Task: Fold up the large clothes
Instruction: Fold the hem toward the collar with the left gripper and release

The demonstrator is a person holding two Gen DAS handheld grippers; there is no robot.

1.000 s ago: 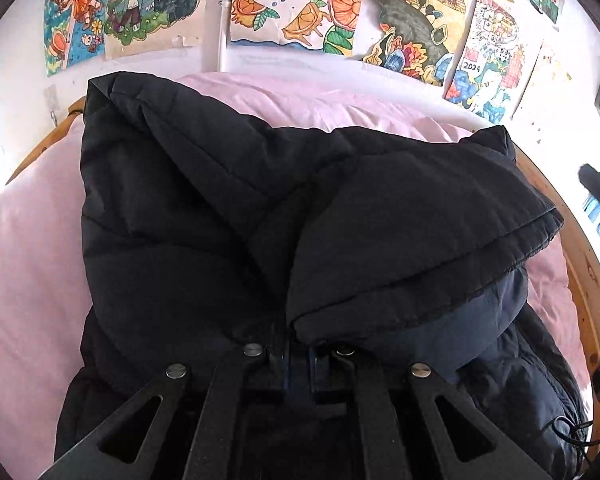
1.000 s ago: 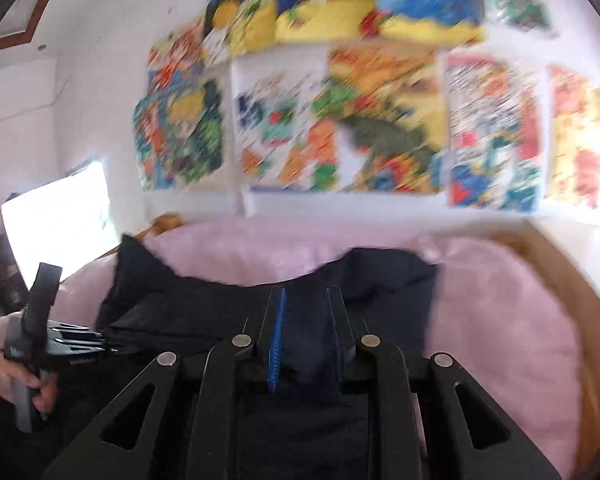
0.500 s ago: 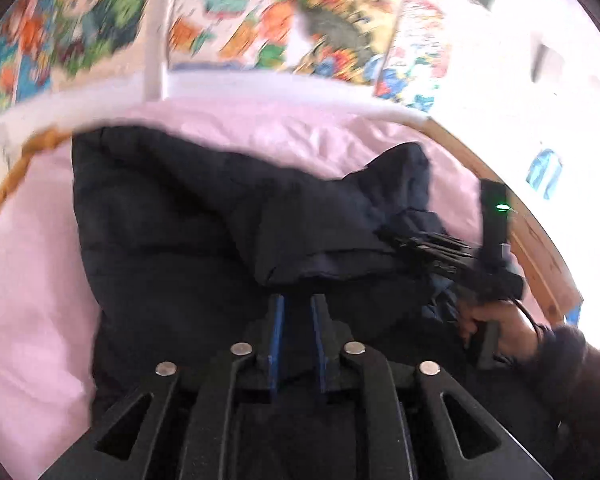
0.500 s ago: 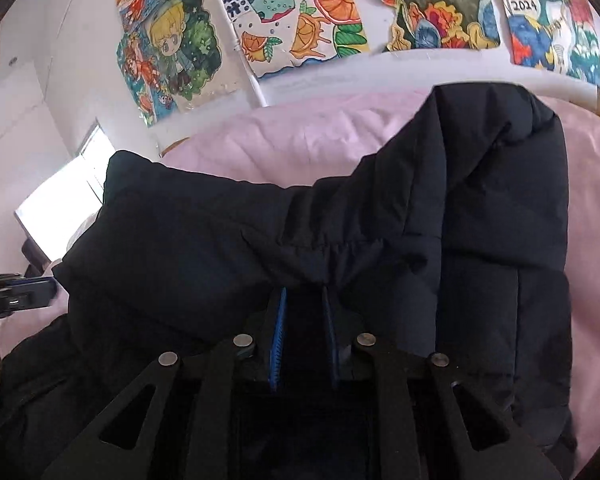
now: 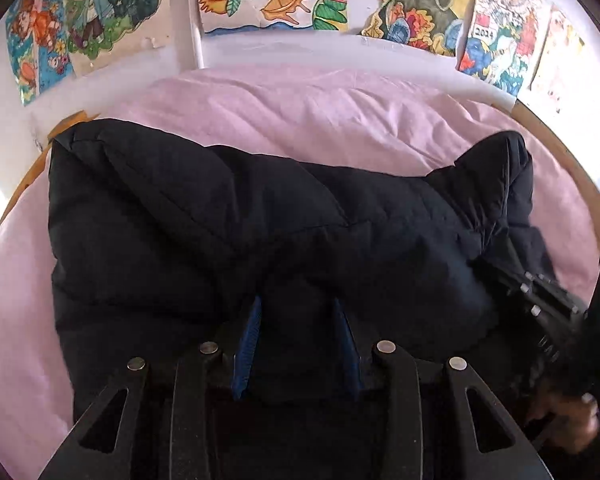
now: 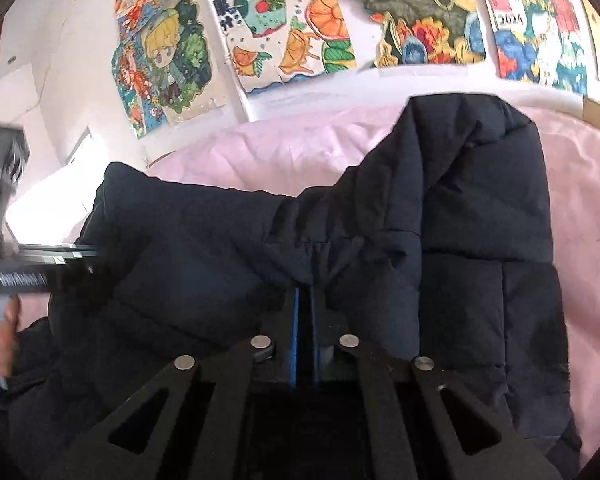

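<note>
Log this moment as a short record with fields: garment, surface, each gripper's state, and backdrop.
garment: black quilted puffer jacket, bunched and partly folded over itself
surface: pink bed cover inside a wooden bed frame
left gripper: jaws apart, padded fabric between them
right gripper: jaws nearly together, pinching a jacket fold
backdrop: colourful drawings taped to the white wall

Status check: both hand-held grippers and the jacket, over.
Left hand-held gripper open over the jacket. Right hand-held gripper shut on jacket fabric. Jacket bunched on pink bedding. Nothing in the way.
</note>
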